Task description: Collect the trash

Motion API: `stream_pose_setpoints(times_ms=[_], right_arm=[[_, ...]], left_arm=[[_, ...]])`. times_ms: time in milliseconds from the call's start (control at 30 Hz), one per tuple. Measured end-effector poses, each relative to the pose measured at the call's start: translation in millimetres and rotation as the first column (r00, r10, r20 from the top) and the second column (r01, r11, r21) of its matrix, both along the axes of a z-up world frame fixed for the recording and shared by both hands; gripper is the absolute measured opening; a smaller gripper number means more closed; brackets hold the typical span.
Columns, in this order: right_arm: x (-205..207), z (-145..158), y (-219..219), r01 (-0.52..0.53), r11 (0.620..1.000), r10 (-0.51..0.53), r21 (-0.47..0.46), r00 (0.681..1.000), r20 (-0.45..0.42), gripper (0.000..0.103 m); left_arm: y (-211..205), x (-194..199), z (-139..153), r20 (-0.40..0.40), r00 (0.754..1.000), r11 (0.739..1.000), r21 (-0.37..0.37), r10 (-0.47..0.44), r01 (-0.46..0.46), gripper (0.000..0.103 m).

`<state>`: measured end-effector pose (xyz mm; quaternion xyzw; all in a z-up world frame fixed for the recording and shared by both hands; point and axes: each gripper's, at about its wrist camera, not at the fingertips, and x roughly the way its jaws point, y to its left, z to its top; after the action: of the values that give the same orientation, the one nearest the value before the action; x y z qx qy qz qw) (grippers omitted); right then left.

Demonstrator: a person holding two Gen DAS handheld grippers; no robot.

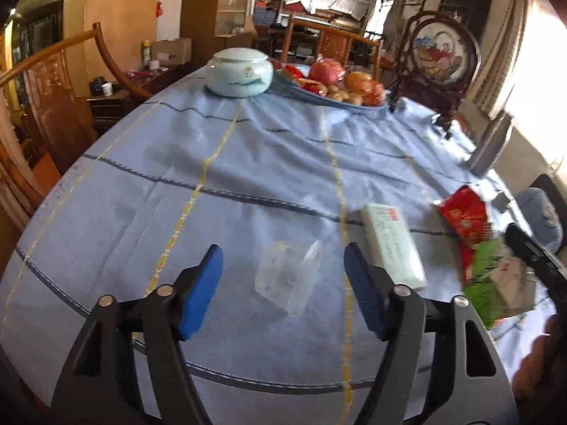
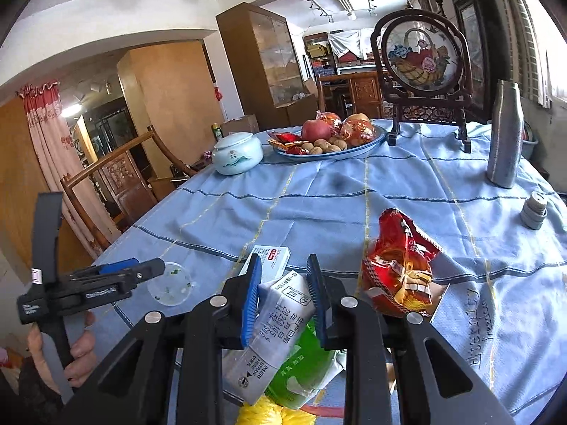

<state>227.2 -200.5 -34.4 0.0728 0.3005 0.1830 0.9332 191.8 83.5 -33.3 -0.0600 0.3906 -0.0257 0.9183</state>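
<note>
My left gripper (image 1: 283, 251) is open just above the blue tablecloth (image 1: 212, 148). A clear plastic lid (image 1: 288, 276) lies on the cloth between its blue pads (image 1: 203, 290), untouched by either. The right wrist view shows the same lid (image 2: 170, 283) as a round disc beside the left gripper (image 2: 152, 267), which a person's hand (image 2: 78, 350) holds. My right gripper (image 2: 284, 260) is shut on a flattened grey and green drink carton (image 2: 276, 318). A torn red snack bag (image 2: 400, 272) lies to its right. A white box (image 2: 269, 260) lies just beyond its fingertips.
At the far end stand a plate of fruit and nuts (image 2: 375, 141), a pale ceramic jar (image 2: 237, 156) and a framed embroidery on a stand (image 2: 421, 60). A metal bottle (image 2: 505, 134) and its cap (image 2: 533, 209) are at the right. Wooden chairs (image 2: 117, 177) line the left edge. Something yellow (image 2: 269, 414) shows below the carton.
</note>
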Motion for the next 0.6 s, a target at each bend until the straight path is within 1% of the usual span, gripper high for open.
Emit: stream_pose_setpoints(times_ms=[100, 133, 200, 233, 267, 300, 333, 433, 500, 533, 567, 600], right_arm=[[4, -7, -5, -0.009, 1.000, 0.009, 0.028, 1.000, -0.015, 0.026], [5, -9, -6, -0.014, 0.999, 0.015, 0.040, 1.000, -0.024, 0.026], [9, -11, -7, -0.023, 0.998, 0.025, 0.058, 0.999, -0.042, 0.027], [11, -13, -8, -0.028, 0.998, 0.031, 0.064, 0.998, -0.053, 0.027], [12, -15, -8, -0.035, 0.997, 0.039, 0.068, 0.997, -0.066, 0.027], [13, -17, -7, -0.038, 0.997, 0.043, 0.067, 0.996, -0.075, 0.027], [13, -18, -7, -0.039, 0.997, 0.044, 0.059, 0.996, -0.081, 0.027], [14, -21, -4, -0.044, 0.998, 0.048, 0.047, 0.994, -0.100, 0.029], [15, -23, -4, -0.050, 0.998, 0.054, 0.044, 0.992, -0.113, 0.031], [14, -24, -4, -0.055, 0.997, 0.060, 0.049, 0.992, -0.115, 0.035], [13, -24, -3, -0.063, 0.997, 0.068, 0.049, 0.991, -0.114, 0.036], [12, -25, -2, -0.067, 0.997, 0.072, 0.043, 0.991, -0.113, 0.034]], left_arm=[[-7, 4, -9, -0.029, 0.999, 0.999, 0.036, -0.023, 0.025, 0.072], [-12, 4, -12, -0.038, 0.999, 0.997, 0.066, -0.030, 0.033, 0.072], [-21, 3, -11, -0.023, 0.999, 0.992, 0.116, -0.041, 0.043, 0.071], [-22, 4, -11, -0.022, 0.999, 0.991, 0.125, -0.046, 0.048, 0.067], [-24, 5, -13, -0.023, 0.999, 0.989, 0.135, -0.049, 0.052, 0.048], [-25, 7, -15, -0.038, 0.997, 0.988, 0.138, -0.060, 0.064, 0.036], [-24, 9, -18, -0.046, 0.997, 0.989, 0.135, -0.058, 0.064, 0.036], [-21, 8, -13, -0.029, 0.999, 0.991, 0.126, -0.042, 0.045, 0.036], [-17, 3, -7, -0.012, 1.000, 0.992, 0.125, -0.029, 0.030, 0.036], [-13, -2, -1, 0.003, 1.000, 0.992, 0.123, -0.016, 0.015, 0.036], [-11, -5, 3, 0.011, 1.000, 0.993, 0.121, -0.010, 0.008, 0.036], [-7, -9, 8, 0.021, 1.000, 0.993, 0.118, -0.003, 0.001, 0.036]])
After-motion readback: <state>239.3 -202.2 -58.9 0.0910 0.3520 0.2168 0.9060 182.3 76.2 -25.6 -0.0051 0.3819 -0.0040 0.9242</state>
